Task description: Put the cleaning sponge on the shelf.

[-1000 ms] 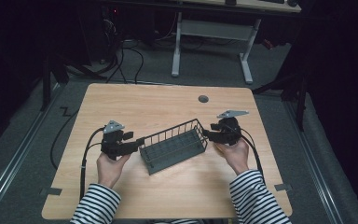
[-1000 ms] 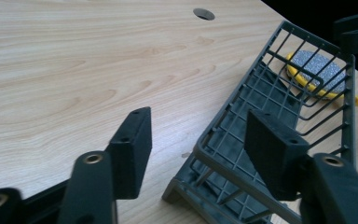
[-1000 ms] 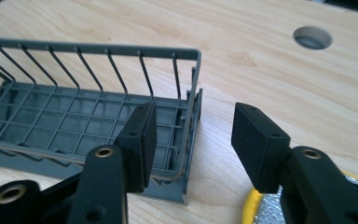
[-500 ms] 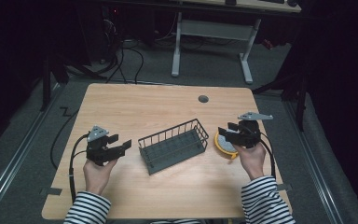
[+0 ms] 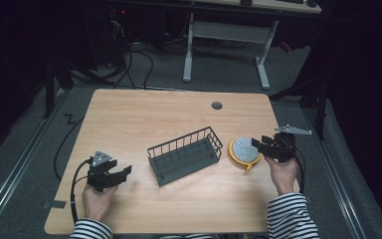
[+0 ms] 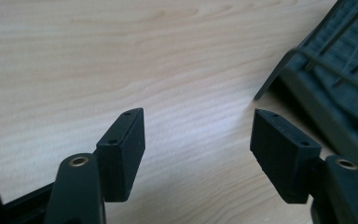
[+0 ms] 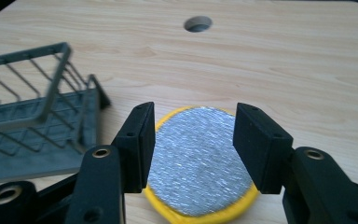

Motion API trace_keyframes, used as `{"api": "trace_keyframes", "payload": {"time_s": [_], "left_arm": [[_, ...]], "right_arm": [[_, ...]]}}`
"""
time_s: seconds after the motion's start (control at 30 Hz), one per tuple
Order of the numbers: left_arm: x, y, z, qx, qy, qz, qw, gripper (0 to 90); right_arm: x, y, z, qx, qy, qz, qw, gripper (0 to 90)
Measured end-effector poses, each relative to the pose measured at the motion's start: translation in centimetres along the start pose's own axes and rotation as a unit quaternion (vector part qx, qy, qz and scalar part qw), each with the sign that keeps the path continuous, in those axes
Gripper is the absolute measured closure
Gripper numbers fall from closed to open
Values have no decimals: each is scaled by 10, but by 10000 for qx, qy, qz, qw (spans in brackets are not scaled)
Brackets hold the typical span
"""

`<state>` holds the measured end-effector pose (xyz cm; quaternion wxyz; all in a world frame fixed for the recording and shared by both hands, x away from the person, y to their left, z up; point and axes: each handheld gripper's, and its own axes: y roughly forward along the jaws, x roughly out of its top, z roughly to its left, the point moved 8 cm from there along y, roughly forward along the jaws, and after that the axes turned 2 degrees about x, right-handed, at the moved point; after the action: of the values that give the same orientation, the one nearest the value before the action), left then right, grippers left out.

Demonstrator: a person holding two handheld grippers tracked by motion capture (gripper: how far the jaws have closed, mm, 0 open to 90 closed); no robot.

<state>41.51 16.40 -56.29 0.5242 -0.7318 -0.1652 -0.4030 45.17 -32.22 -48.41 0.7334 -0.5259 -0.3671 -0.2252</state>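
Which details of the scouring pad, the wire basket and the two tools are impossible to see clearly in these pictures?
- Scouring pad: right gripper view, near edge hidden behind the right tool; whether the pads touch it is unclear.
- Wire basket: left gripper view, cut off by the right edge and blurred.
- Wire basket: right gripper view, cut off by the left edge.
- Left tool: high view, too small to judge its opening.

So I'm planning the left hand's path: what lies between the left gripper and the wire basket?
Nothing: in the high view, bare wooden table runs from the open left gripper to the wire basket. The left gripper view shows bare wood too.
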Motion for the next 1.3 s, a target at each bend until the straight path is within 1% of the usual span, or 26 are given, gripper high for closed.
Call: {"api": "trace_keyframes", "payload": {"time_s": [0.03, 0.1, 0.17, 0.27, 0.33, 0.43, 0.5, 0.53, 0.57, 0.63, 0.67, 0.73, 0.8, 0.87, 1.03, 1.07, 1.17, 1.2, 1.27, 1.3], "left_arm": [[-5, 2, 2, 68, 14, 47, 10000, 356], [-8, 5, 3, 132, 52, 74, 9999, 356], [-8, 6, 3, 172, 88, 93, 9998, 354], [-11, 9, 5, 292, 178, 146, 9993, 352], [-12, 11, 5, 332, 213, 150, 9991, 351], [-14, 14, 6, 420, 291, 192, 9985, 350], [-16, 15, 6, 461, 312, 236, 9982, 347], [-16, 15, 6, 461, 312, 236, 9982, 346], [-18, 16, 7, 484, 312, 258, 9980, 346], [-19, 17, 7, 543, 417, 235, 9974, 345], [-19, 17, 7, 543, 417, 235, 9974, 344], [-20, 17, 7, 538, 420, 168, 9975, 343], [-20, 17, 7, 540, 413, 161, 9976, 342], [-20, 17, 7, 566, 399, 167, 9975, 333], [-21, 16, 8, 596, 369, 180, 9974, 316], [-21, 16, 8, 599, 368, 179, 9974, 315], [-21, 16, 8, 598, 360, 172, 9974, 314], [-21, 16, 8, 598, 360, 172, 9974, 314], [-21, 16, 8, 599, 359, 171, 9974, 313], [-21, 16, 8, 599, 359, 171, 9974, 313]], "right_arm": [[-4, 1, -8, -49, 112, 33, 9999, 488], [-8, 3, -14, -102, 160, 79, 9998, 488], [-11, 6, -19, -151, 254, 77, 9995, 488], [-20, 13, -29, -218, 435, 181, 9987, 486], [-24, 17, -33, -260, 494, 250, 9981, 485], [-30, 23, -37, -283, 603, 284, 9974, 485], [-36, 29, -41, -306, 662, 361, 9967, 483], [-36, 29, -41, -306, 662, 361, 9967, 483], [-40, 34, -43, -323, 739, 442, 9958, 482], [-41, 37, -45, -328, 776, 437, 9955, 482], [-41, 37, -45, -328, 776, 437, 9955, 482], [-43, 40, -47, -354, 861, 446, 9947, 482], [-44, 42, -48, -354, 871, 443, 9946, 482], [-44, 44, -49, -343, 961, 399, 9940, 484], [-46, 51, -50, -312, 987, 437, 9937, 484], [-49, 55, -50, -286, 1011, 496, 9932, 487], [-51, 57, -50, -208, 997, 482, 9936, 528], [-51, 57, -50, -208, 997, 482, 9936, 528], [-54, 59, -49, -125, 912, 517, 9944, 574], [-54, 59, -49, -125, 912, 517, 9944, 574]]}}
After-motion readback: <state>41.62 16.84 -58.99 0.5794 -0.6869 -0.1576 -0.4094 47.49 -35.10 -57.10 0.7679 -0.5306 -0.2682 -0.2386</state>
